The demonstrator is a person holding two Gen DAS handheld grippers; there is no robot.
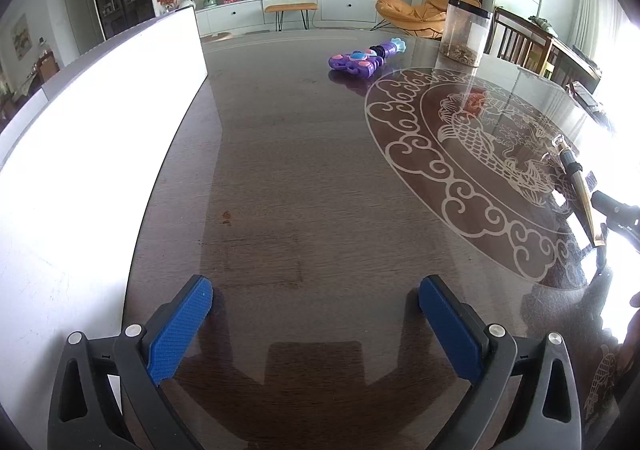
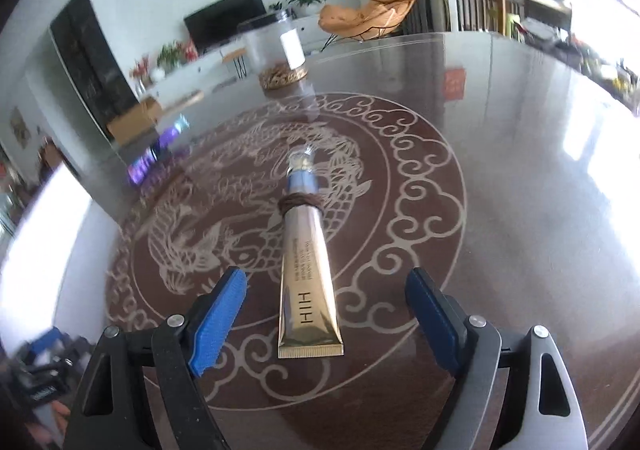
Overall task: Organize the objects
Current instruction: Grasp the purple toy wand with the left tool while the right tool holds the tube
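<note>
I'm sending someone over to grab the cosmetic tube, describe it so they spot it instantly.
Find the round dragon medallion on the dark table. The gold tube lies on it, unlike the clear jar beyond the rim; it has a brown band below its cap.

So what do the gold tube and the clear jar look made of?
Tube: probably soft plastic or laminate with a shiny metallic gold finish; it has a flat crimped end and bright highlights. Jar: clear plastic or glass, I can't tell which; its contents show through the wall.
</note>
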